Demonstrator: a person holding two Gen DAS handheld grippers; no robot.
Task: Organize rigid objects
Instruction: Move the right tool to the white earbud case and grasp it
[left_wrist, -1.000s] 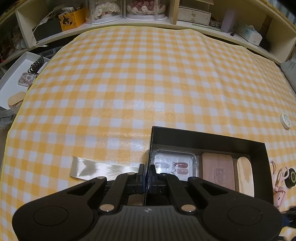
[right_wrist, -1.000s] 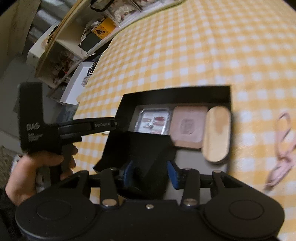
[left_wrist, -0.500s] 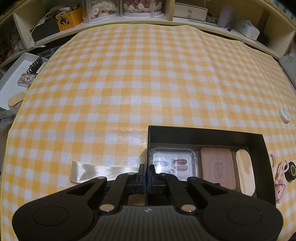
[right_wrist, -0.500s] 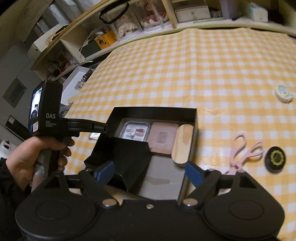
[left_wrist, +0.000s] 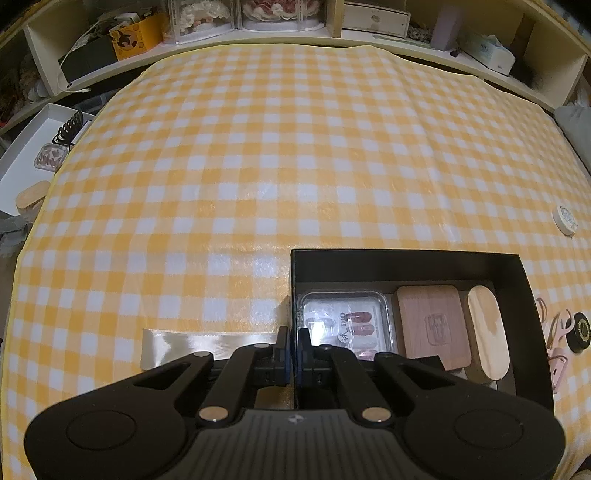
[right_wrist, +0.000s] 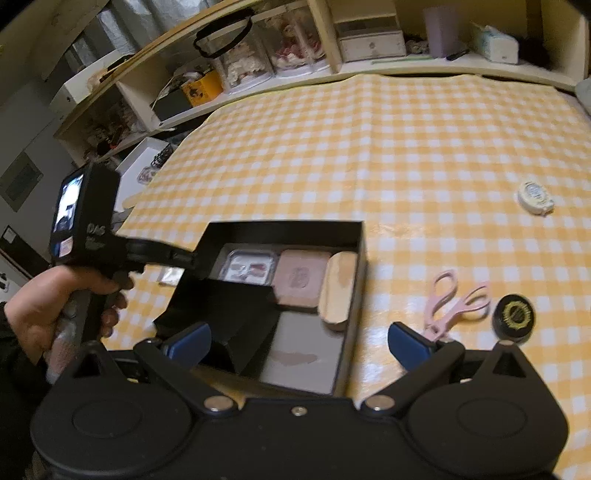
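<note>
Left gripper (left_wrist: 293, 341) pinched on box (left_wrist: 406, 264) wall, lower centre. Right gripper (right_wrist: 297, 341) wide, jaws just opened, nothing gripped, box below. Scissors (right_wrist: 456, 299), lower right.

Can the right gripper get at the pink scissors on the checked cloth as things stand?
Probably yes: the right gripper is open and empty, and the pink scissors lie uncovered beside the black box, nothing between them.

Left hand-held gripper (left_wrist: 293, 341) pinched shut, apparently level in a hand (right_wrist: 55, 314); right hand-held gripper (right_wrist: 297, 341) just spread wide, empty.
</note>
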